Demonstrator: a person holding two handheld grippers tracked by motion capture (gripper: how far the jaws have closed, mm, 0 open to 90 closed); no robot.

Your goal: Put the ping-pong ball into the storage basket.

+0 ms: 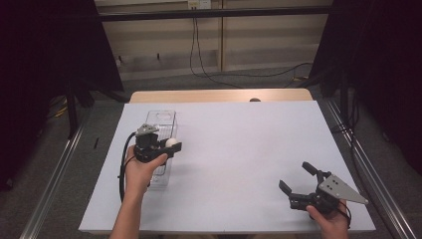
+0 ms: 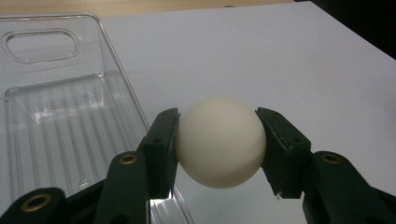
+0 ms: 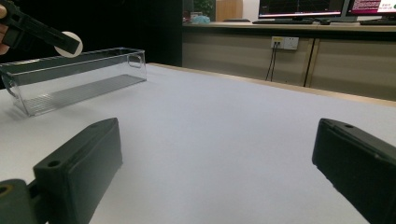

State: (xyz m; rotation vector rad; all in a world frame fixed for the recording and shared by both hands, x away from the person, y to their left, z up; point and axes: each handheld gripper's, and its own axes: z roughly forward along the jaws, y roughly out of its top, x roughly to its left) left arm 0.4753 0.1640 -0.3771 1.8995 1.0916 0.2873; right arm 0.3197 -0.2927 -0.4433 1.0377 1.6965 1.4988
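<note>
White table sheet (image 1: 234,159) across the whole work area, wooden edge at the far side. On its left part, clear plastic bin (image 1: 161,144), long and narrow, ribbed floor and oval handle cut-out at the far end plain in the left gripper view (image 2: 56,116); same bin low and empty at upper left of the right gripper view (image 3: 74,77). Left gripper (image 1: 172,144) held above the bin's right wall in the high view, jaws pointing toward the table's middle, clamped on a cream-white ball (image 1: 171,142). From the gripper's own camera, ball (image 2: 219,142) squeezed squarely between the two black pads, one pad (image 2: 164,140) on each flank, round bulk standing out above and below them; ball over the white sheet just to the right of the bin's near right rim, off the table surface and not inside the bin. Also seen far off in the right gripper view as a pale disc (image 3: 70,44) at the tip of a dark jaw, above the bin's rim. Right gripper (image 1: 295,178) near the table's front right corner, well apart from ball and bin, jaws spread wide with nothing but bare sheet between them (image 3: 219,154).
</note>
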